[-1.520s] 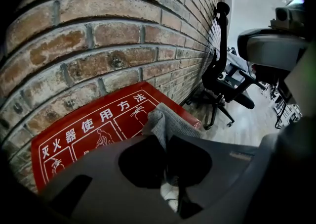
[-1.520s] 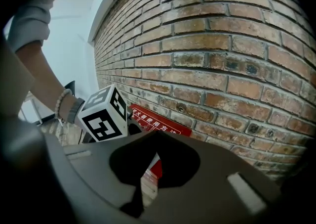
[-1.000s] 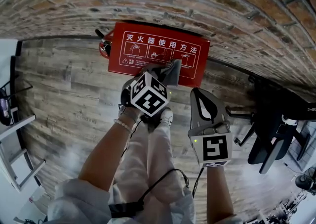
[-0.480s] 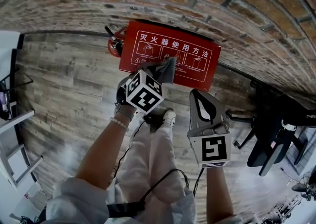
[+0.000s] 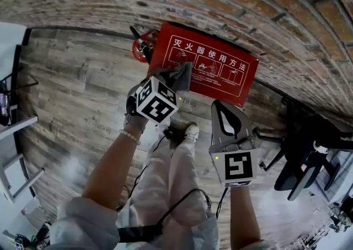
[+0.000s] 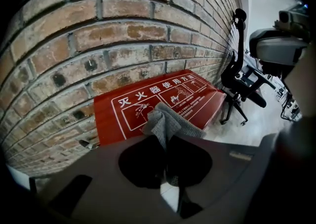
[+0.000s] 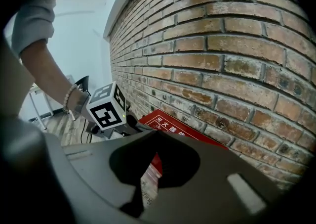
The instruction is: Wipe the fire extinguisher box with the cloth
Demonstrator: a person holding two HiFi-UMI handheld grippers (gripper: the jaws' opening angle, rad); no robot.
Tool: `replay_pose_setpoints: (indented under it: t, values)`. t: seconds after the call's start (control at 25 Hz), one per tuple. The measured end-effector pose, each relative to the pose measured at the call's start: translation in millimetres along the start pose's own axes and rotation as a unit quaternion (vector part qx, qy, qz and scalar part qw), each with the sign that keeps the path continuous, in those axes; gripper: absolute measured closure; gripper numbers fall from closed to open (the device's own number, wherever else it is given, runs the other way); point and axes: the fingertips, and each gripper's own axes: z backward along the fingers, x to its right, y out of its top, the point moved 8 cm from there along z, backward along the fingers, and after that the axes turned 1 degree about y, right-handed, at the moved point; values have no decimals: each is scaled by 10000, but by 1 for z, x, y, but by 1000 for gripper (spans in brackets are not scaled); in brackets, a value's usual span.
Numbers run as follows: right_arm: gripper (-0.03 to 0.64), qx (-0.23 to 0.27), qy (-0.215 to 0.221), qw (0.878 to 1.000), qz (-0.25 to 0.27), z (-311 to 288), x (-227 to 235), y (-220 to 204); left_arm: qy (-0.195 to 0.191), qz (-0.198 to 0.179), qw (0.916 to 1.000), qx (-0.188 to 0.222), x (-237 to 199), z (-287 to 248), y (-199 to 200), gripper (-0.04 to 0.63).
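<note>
The red fire extinguisher box (image 5: 212, 65) with white print stands on the floor against the brick wall; the left gripper view shows its lid (image 6: 148, 100) too. My left gripper (image 5: 177, 80) is shut on a grey cloth (image 5: 180, 74), which is bunched against the near left part of the lid. The cloth (image 6: 165, 123) sticks out past the closed jaws of the left gripper (image 6: 165, 141). My right gripper (image 5: 222, 108) hangs shut and holds nothing, to the right and nearer me, short of the box. Past its tip (image 7: 154, 136) a strip of the box (image 7: 170, 126) shows.
A red extinguisher (image 5: 142, 49) stands at the box's left end. A black office chair (image 5: 306, 147) is on the right, also seen as chair (image 6: 243, 77). The brick wall (image 5: 231, 6) runs behind. White shelving (image 5: 14, 133) stands at far left. My legs and a cable are below.
The left gripper has slid the cloth leftward along the box lid, from about its middle to its left part. The right gripper has kept its place.
</note>
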Motion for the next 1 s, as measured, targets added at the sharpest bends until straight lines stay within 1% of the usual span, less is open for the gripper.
replay_pose_setpoints:
  t: [0.32,0.68,1.0]
  values:
    - [607,-14,101,9999,101,-16,-14,11,133,139,9998,13,-27,13,-16,581]
    - [607,-53,147,9998,158,-26,-25,20,244,152,9996,34,-49,27,-34,580]
    - [607,-61,224,9995,217,-33,-30,25,359,433,9984,59,-63,36,-47,580]
